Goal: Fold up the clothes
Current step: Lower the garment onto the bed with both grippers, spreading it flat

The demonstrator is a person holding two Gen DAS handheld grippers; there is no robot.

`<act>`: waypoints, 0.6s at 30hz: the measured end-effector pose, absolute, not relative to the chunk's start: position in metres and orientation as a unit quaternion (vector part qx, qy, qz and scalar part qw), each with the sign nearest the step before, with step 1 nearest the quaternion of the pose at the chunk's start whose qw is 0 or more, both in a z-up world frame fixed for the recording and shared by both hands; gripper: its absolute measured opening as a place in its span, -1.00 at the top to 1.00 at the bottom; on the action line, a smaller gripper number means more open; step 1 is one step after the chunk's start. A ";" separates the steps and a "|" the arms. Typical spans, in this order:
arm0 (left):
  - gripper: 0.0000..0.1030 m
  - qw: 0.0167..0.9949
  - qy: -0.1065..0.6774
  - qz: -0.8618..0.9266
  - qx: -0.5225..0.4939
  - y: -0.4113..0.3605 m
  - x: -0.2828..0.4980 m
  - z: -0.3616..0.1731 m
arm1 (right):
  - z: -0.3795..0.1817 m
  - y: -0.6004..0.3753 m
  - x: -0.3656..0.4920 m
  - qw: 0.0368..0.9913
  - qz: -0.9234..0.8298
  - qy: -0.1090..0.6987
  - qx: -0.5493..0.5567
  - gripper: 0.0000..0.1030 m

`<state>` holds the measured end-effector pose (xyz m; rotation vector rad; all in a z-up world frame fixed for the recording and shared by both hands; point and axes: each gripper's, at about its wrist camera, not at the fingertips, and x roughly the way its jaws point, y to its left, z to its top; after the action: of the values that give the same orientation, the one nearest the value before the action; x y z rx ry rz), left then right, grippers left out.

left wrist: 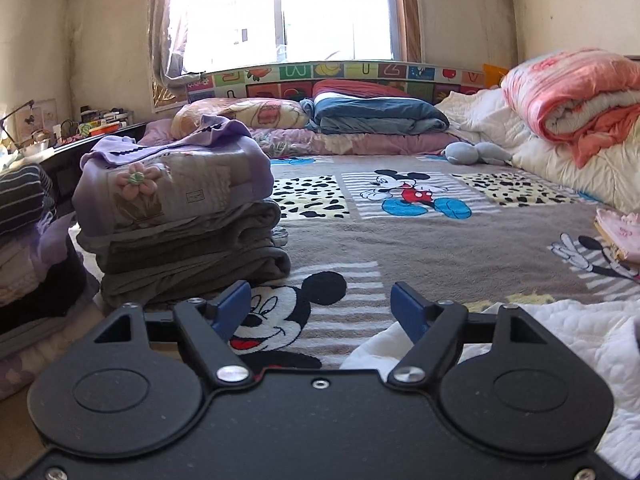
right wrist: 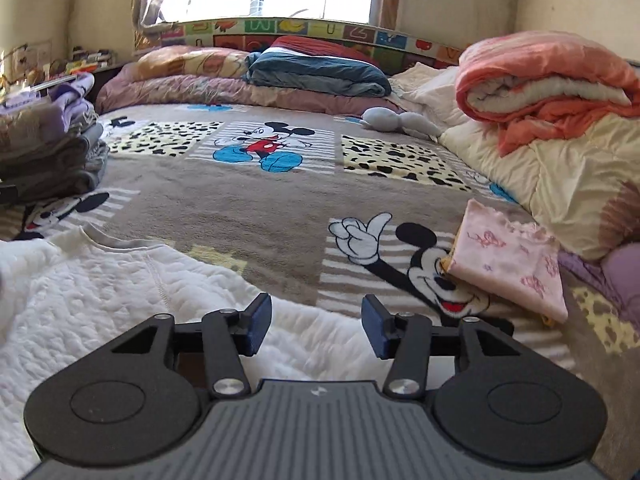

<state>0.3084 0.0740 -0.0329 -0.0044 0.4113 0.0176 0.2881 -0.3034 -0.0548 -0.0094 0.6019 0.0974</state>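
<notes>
A white quilted garment (right wrist: 96,292) lies spread on the cartoon-mouse blanket (right wrist: 256,208), its collar toward the far side. In the left wrist view the same white garment (left wrist: 560,336) fills the lower right. My left gripper (left wrist: 320,304) stands open above the blanket, its right finger over the garment's edge, nothing held. My right gripper (right wrist: 316,320) is open too, low over the garment's right edge. A stack of folded clothes (left wrist: 180,216), purple on top and grey below, sits at the left. A folded pink garment (right wrist: 512,264) lies at the right.
Pillows and a folded blue blanket (left wrist: 376,116) lie by the headboard. A rolled orange-pink quilt (right wrist: 548,80) sits on cream bedding at the right. A grey soft toy (left wrist: 476,154) lies mid-bed. Dark striped clothing (left wrist: 20,196) and a cluttered desk (left wrist: 64,136) are at the left.
</notes>
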 end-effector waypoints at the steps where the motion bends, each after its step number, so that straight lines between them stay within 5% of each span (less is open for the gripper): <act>1: -0.57 0.978 0.207 0.002 -0.015 0.074 0.299 -0.031 | -0.057 -0.310 0.277 0.952 0.054 0.299 0.028 -0.18; 9: -0.57 0.965 0.231 -0.066 -0.110 0.074 0.218 -0.025 | -0.121 -0.330 0.189 0.902 0.104 0.314 0.279 -0.33; 18: -0.57 0.936 0.290 -0.094 -0.178 0.067 0.138 -0.051 | -0.159 -0.338 0.146 0.866 0.143 0.265 0.398 -0.35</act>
<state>0.1385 0.0667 -0.0514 -0.3633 0.5921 -0.1925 0.1462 -0.3380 -0.1585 0.8336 0.5550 0.3002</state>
